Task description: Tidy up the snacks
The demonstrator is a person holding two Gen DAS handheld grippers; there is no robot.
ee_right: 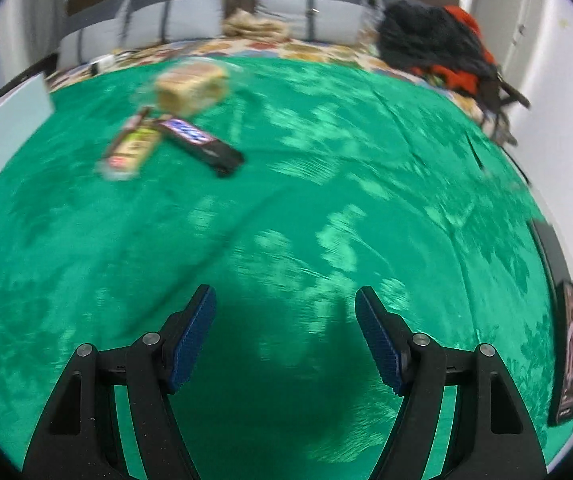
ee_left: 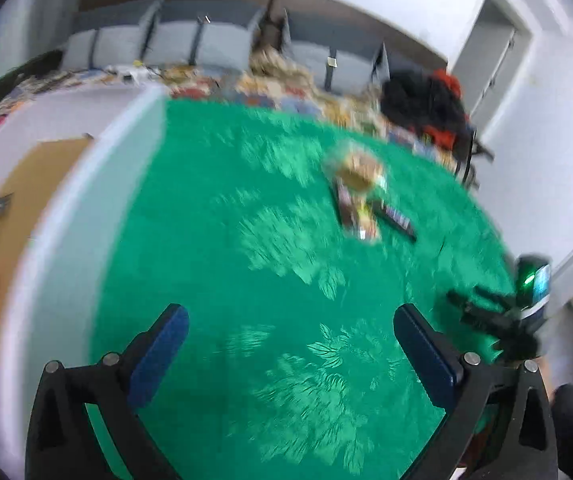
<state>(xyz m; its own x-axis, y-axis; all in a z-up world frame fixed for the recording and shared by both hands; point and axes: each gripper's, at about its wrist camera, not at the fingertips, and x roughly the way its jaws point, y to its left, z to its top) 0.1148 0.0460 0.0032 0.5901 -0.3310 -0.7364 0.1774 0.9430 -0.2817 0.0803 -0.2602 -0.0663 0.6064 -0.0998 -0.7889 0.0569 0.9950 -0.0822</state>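
You are working over a green patterned cloth (ee_right: 326, 208), with the snacks bunched at its far side, well apart from both tools. You are holding the left gripper (ee_left: 290, 320) spread wide and empty, the right gripper (ee_right: 286, 300) parted a little less, also empty. Both views are blurring, so slow down before closing in. Take the bagged bread (ee_right: 192, 86) last; reach first for the dark chocolate bar (ee_right: 202, 146), which is overlapping the pale wrapped bar (ee_right: 132, 152), and straddle its narrow width.

Green cloth (ee_right: 326, 184) w/ pale leaf print, dark snack bar (ee_right: 200, 144), tan bread pack (ee_right: 190, 88).
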